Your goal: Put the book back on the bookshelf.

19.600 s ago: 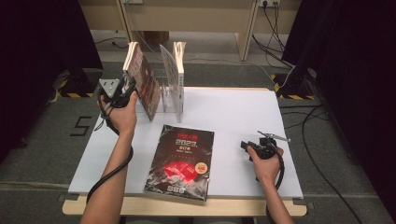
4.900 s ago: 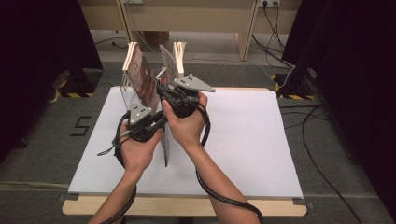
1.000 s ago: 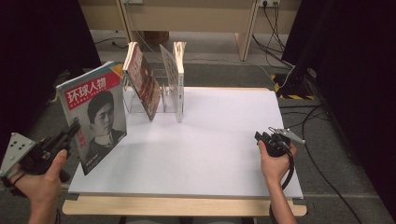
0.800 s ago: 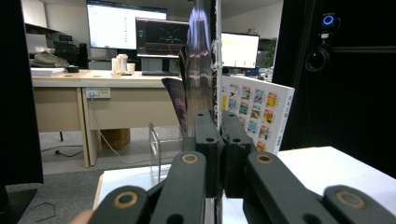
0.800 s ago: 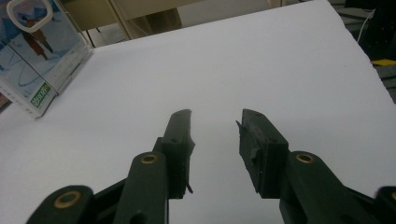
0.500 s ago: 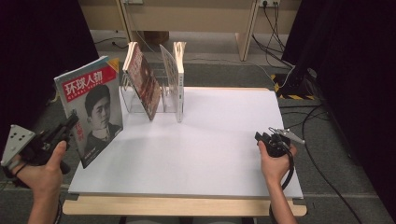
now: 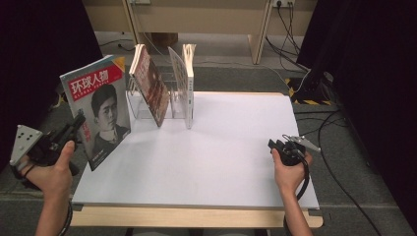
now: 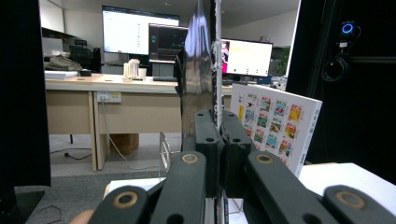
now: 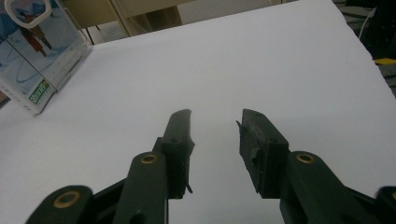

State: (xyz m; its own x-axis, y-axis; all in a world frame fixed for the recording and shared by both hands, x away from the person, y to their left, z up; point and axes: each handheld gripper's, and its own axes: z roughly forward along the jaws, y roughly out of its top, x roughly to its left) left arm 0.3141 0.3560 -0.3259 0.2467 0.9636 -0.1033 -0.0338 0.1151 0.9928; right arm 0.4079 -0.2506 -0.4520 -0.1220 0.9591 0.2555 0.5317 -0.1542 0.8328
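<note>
Gripping the lower edge of a magazine (image 7: 98,110), the left gripper (image 7: 74,129) has its jaws pressed tight on the thin stack of pages and holds it upright off the left edge of the white table (image 7: 231,147), cover facing the person. A red band across the cover's top carries large white Chinese characters, 环球人物, above a black-and-white portrait. In the left gripper view the magazine (image 8: 205,70) stands edge-on between the pads. Resting at the table's right side, the right gripper (image 7: 278,145) has its jaws parted with nothing between them, only bare tabletop in front. Farther back, at the table's far left, a clear rack (image 7: 147,105) holds three more magazines: a reddish one (image 7: 150,86) leaning left, and two upright ones (image 7: 184,81) beside it. In the left gripper view one of them shows a back cover (image 8: 275,126) printed with a grid of small coloured pictures; its writing is too small to read.
</note>
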